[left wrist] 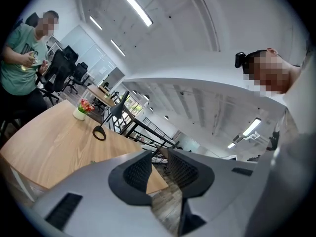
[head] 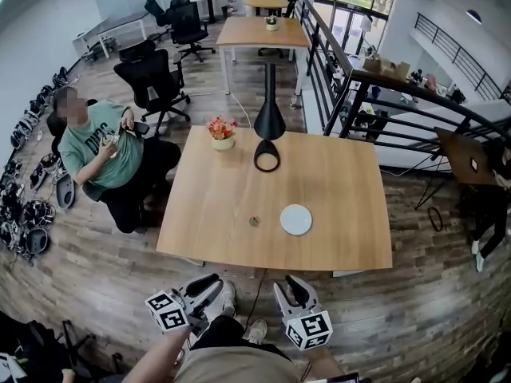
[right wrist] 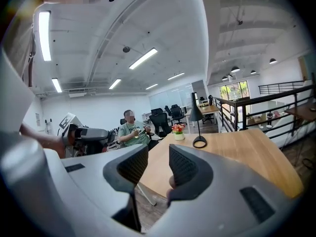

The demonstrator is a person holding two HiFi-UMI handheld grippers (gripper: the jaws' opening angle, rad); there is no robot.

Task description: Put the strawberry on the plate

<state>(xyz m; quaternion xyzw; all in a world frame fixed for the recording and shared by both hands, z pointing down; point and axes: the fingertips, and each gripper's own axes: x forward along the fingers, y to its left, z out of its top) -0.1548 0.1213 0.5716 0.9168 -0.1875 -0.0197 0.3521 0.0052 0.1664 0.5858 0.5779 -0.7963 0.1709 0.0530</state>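
Observation:
A small strawberry (head: 254, 221) lies on the wooden table (head: 231, 214), near its front edge. Just to its right sits a round white plate (head: 296, 219) with nothing on it. Both grippers hang below the table's front edge, over the floor and close to the person's body. My left gripper (head: 209, 287) (left wrist: 159, 164) is open, with only table corner and floor showing between its pads. My right gripper (head: 294, 290) (right wrist: 158, 167) is also open and holds nothing. Neither the plate nor the strawberry shows clearly in the gripper views.
A black lamp (head: 269, 126) (right wrist: 199, 117) and a pot of flowers (head: 222, 132) (right wrist: 177, 131) stand at the table's far side. A seated person (head: 100, 146) is left of the table. A black railing (head: 383, 94) runs at the right; office chairs (head: 152, 78) stand behind.

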